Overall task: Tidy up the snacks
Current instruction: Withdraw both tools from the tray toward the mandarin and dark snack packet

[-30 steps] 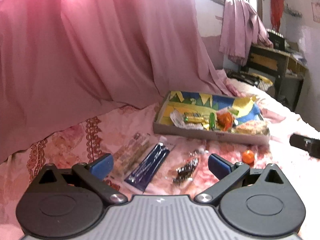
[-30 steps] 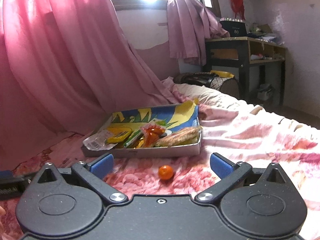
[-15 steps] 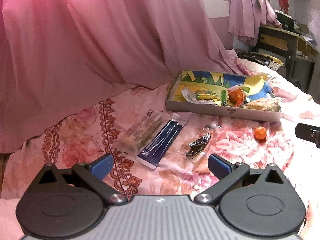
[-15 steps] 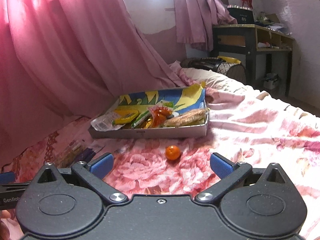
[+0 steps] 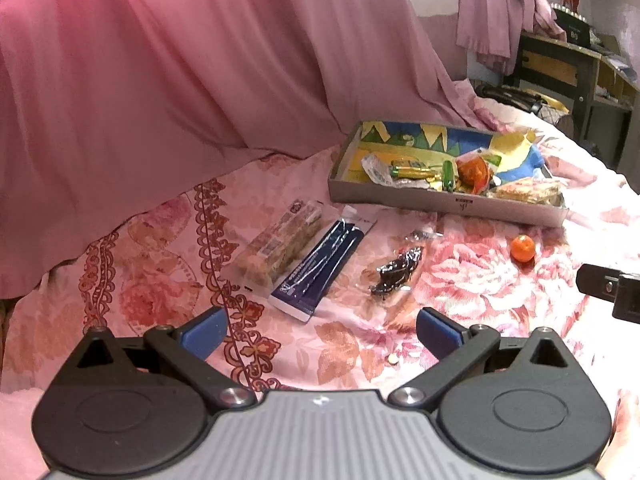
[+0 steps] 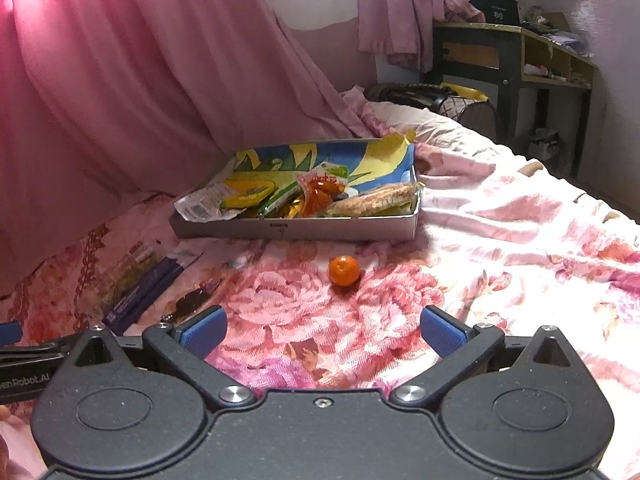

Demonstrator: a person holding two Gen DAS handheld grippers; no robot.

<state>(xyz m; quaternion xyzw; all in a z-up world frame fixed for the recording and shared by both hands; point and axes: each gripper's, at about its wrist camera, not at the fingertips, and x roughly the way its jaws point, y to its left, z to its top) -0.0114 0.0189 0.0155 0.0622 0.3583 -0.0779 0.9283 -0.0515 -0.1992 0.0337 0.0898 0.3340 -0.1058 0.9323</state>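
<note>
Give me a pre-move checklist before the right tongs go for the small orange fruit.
1. Right tongs open and empty: ok.
2. Orange fruit free on the bedspread, nothing touching it: ok.
3. Fruit lies ahead between the blue fingertips, near centre: ok.
4. Left tongs open, empty, off to the side: ok.
5. Room in the tray for the fruit: cannot tell; its front part is crowded with packets.
6. Other loose snacks, the dark blue packet and dark wrapped snack, out of the path: ok.

Small orange fruit [image 6: 343, 270] lies before tray [image 6: 296, 233] holding, seemingly, wrapped snacks [image 6: 320, 196]
</note>
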